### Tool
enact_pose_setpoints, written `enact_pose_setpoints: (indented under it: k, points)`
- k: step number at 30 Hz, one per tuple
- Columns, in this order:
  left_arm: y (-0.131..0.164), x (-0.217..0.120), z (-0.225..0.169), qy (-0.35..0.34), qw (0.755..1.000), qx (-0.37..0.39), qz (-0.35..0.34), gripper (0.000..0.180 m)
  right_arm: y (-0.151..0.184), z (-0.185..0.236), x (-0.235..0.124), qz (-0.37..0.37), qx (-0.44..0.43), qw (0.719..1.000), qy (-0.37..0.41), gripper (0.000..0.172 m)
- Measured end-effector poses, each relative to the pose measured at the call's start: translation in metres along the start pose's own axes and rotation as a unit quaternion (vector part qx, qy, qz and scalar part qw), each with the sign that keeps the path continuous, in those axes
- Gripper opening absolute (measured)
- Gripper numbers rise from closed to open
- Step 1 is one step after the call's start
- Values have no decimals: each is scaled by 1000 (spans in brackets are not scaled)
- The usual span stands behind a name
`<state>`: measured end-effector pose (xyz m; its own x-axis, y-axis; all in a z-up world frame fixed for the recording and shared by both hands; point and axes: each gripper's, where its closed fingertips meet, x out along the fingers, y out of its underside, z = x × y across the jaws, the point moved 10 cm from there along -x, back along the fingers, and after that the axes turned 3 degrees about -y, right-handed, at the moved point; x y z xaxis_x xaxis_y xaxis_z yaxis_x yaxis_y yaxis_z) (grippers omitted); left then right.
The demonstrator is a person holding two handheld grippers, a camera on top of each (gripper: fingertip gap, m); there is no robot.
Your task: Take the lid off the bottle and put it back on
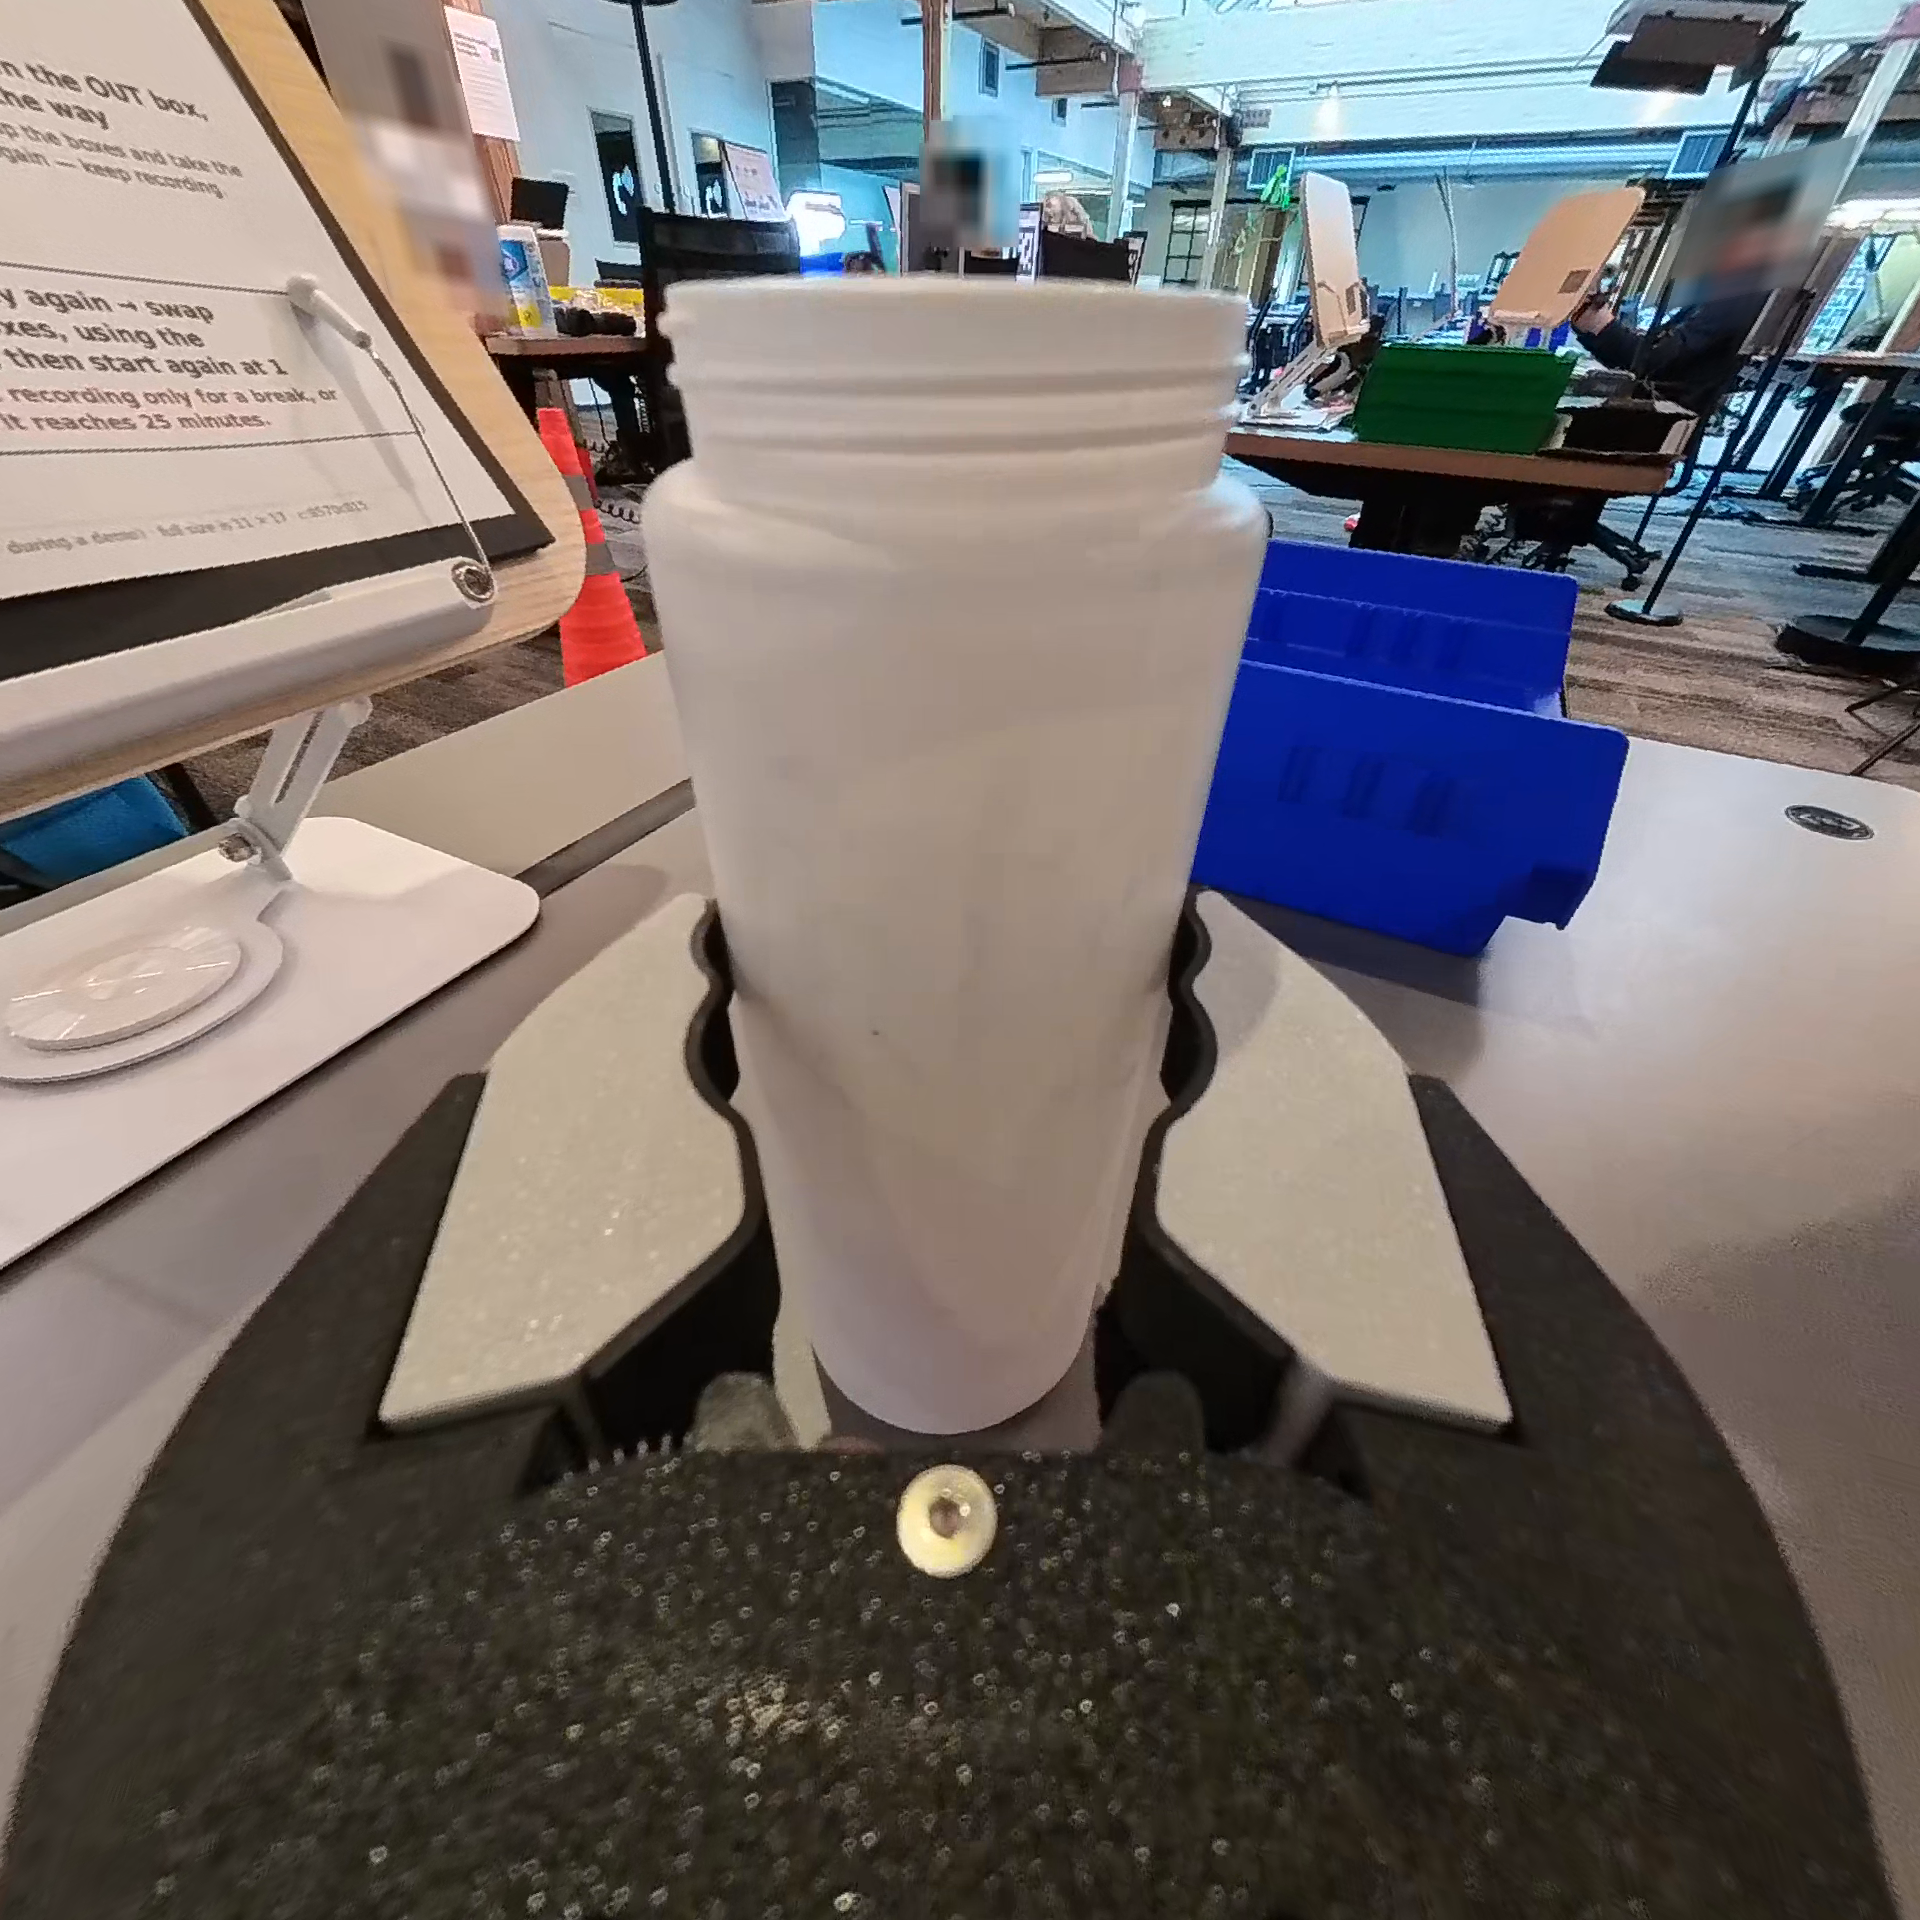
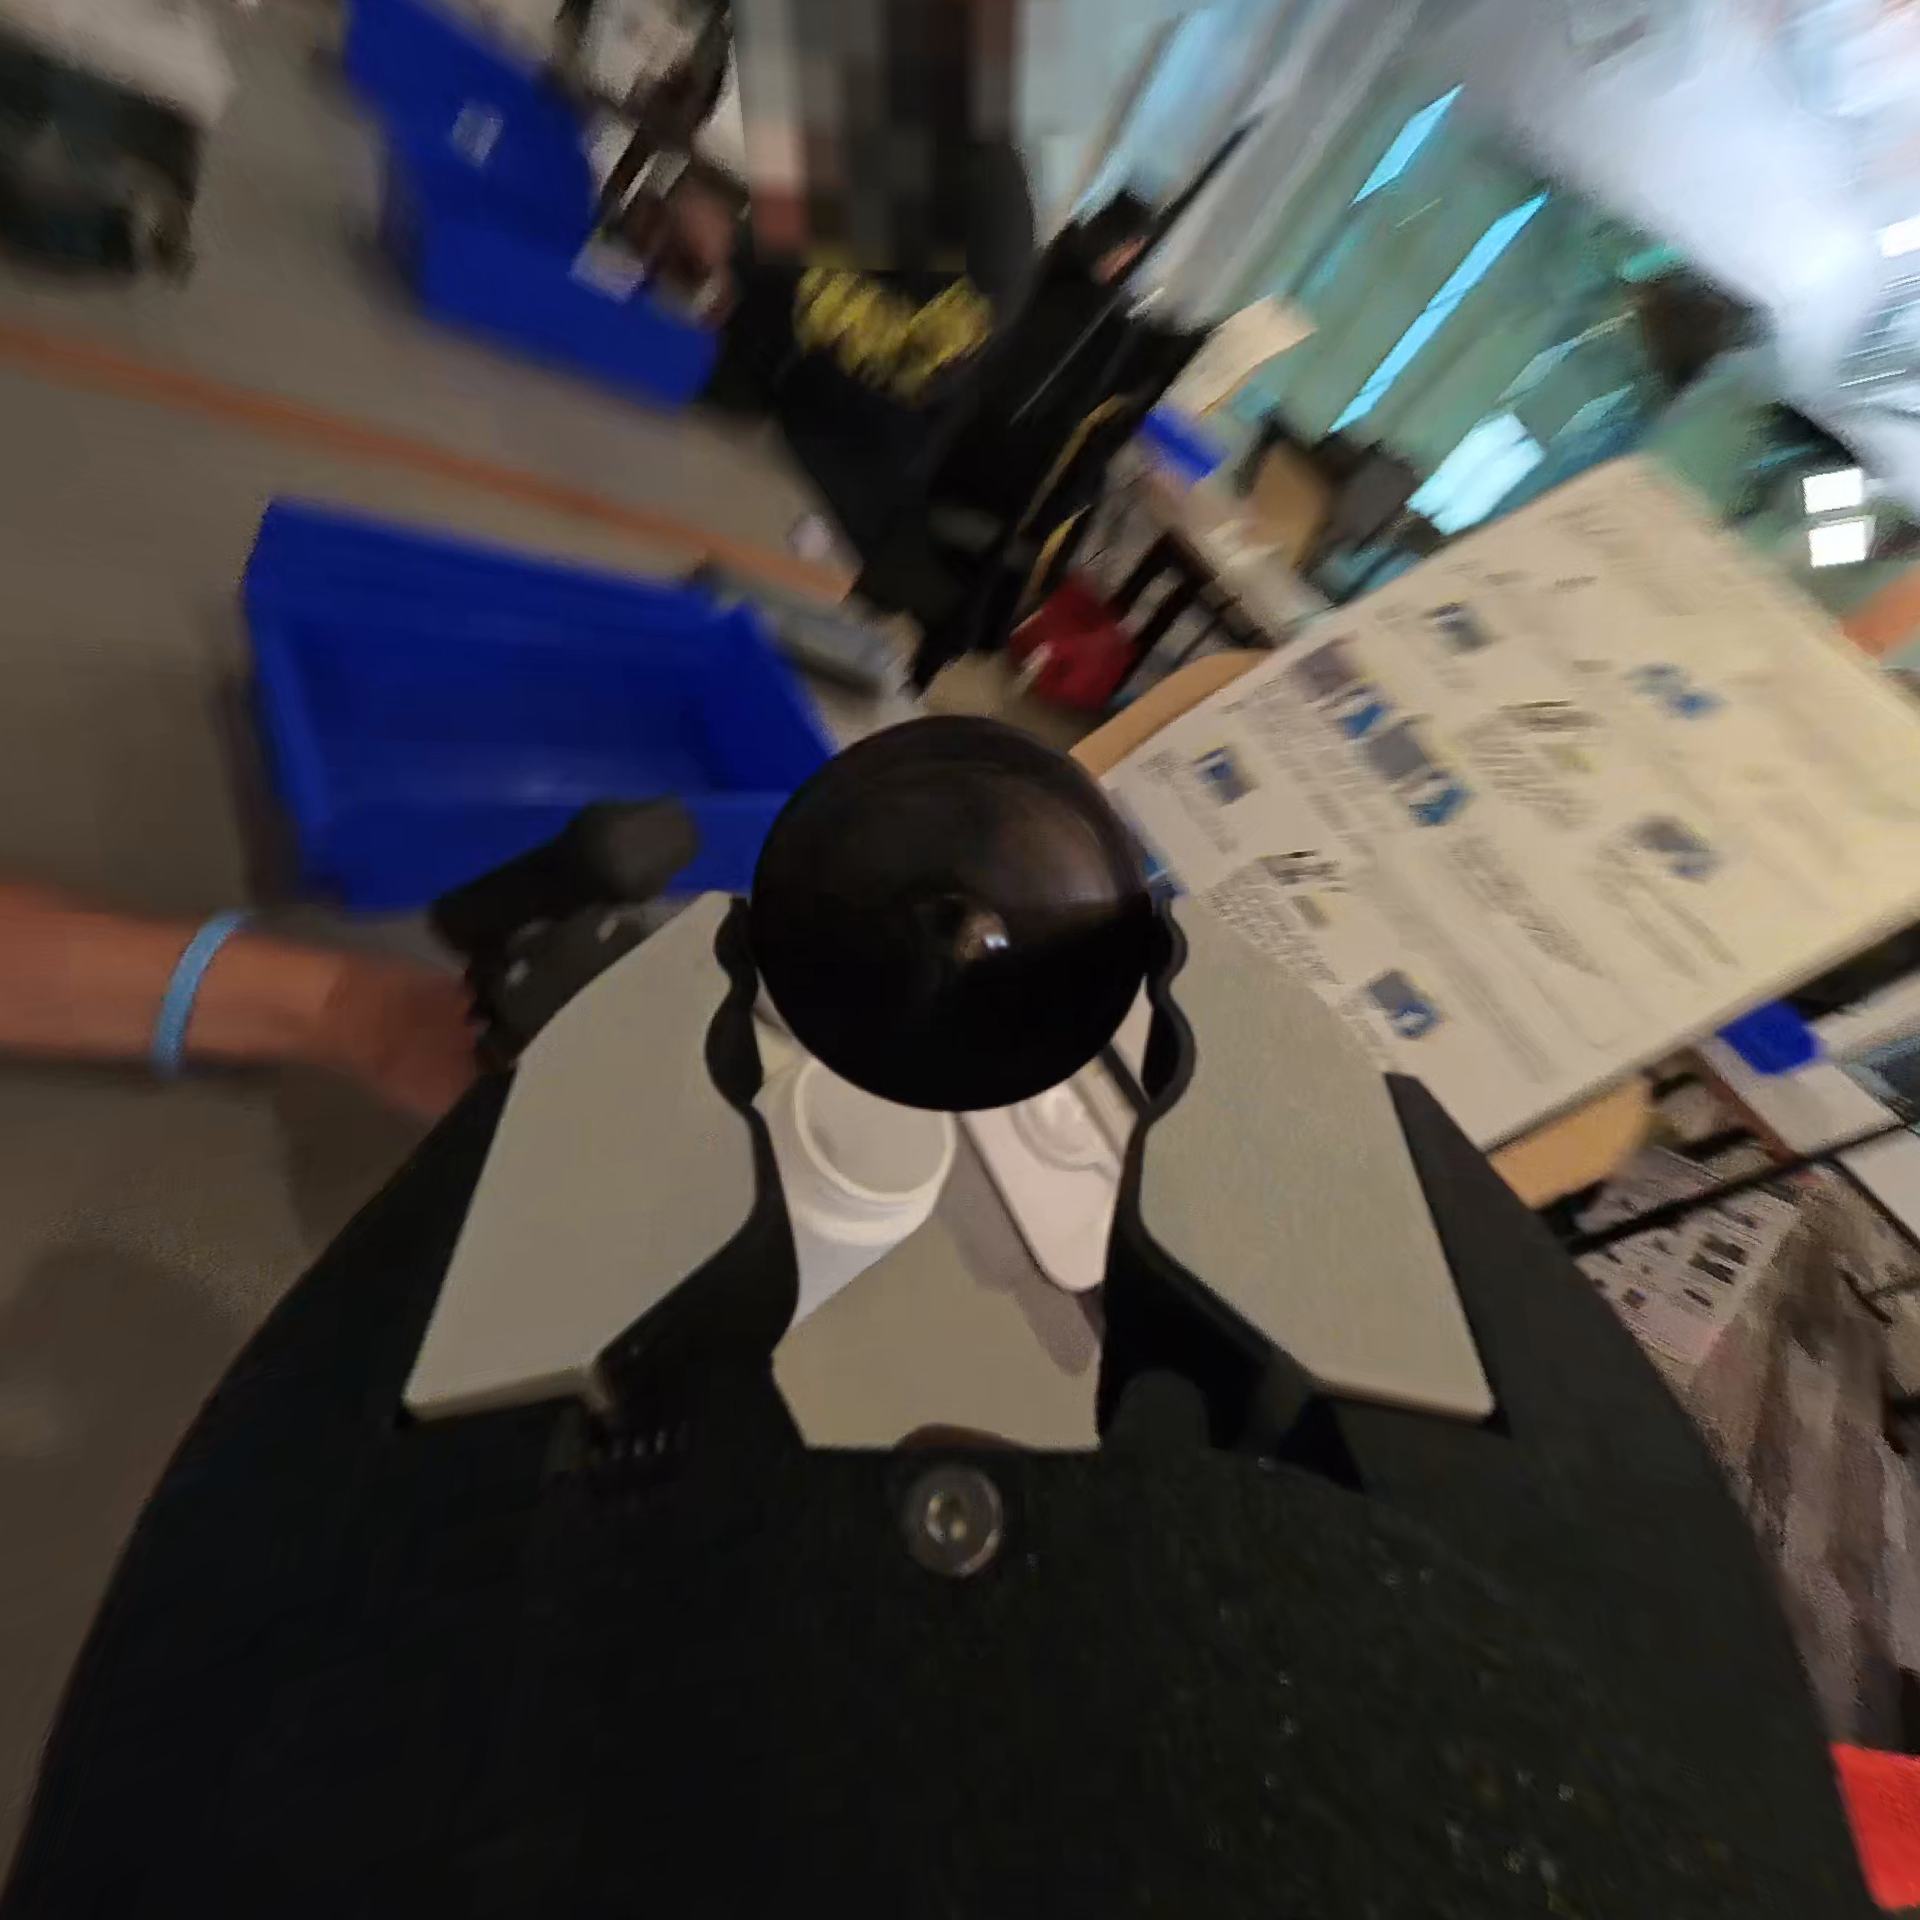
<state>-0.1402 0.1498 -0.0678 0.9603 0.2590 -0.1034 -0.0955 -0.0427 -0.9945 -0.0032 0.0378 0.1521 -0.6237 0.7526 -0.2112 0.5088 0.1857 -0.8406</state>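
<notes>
**Lid off, held above the open bottle**

The white plastic bottle (image 1: 951, 831) is gripped upright by the left gripper (image 1: 951, 997); its jaws are pressed against the lower body on both sides, and the threaded neck is left bare and open. In the right wrist view the black lid (image 2: 940, 914) is pinched by its rim between the jaws of the right gripper (image 2: 948, 987), clear of the bottle, whose open mouth (image 2: 868, 1153) is seen below and behind it. The left gripper's handle and the person's forearm (image 2: 260, 987) are seen to the left, in front of a blue bin (image 2: 499, 707) on the grey counter (image 1: 1662, 1091).

The removal step is judged complete, and the return of the lid is in hand. For the next move, the lid would need to be levelled over the neck, centred on it, lowered until the threads meet, and then turned while the bottle is kept steady. A tilted start could cross the threads.
</notes>
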Motion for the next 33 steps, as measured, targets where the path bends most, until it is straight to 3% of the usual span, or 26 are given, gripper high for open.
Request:
enact_pose_setpoints:
  k: [5,8,11,14,16,19,22,27,33]
  points:
    - [1,0,-1,-2,1000,0,0,80,27,-15,-72,-182,105,960,186,72]
    - [0,0,-1,-2,1000,2,2,80,59,-31,-110,-176,143,929,293,72]
    - [1,0,0,0,1000,-2,1,80,93,-52,-137,-206,205,890,350,72]
    - [1,0,0,1,1000,-4,1,80,131,-72,-153,-141,275,861,405,72]
    - [1,0,0,0,1000,-2,2,80,159,-81,-151,-77,360,846,386,72]
    - [1,0,-1,0,1000,2,6,80,196,-88,-136,37,477,828,293,72]
    - [1,0,-1,1,1000,-1,5,80,225,-82,-117,163,537,801,210,72]
    - [2,-1,0,3,1000,-5,4,80,268,-52,-86,416,506,750,91,73]
    - [2,0,-1,3,1000,-2,6,80,299,-14,-68,563,394,725,-42,73]
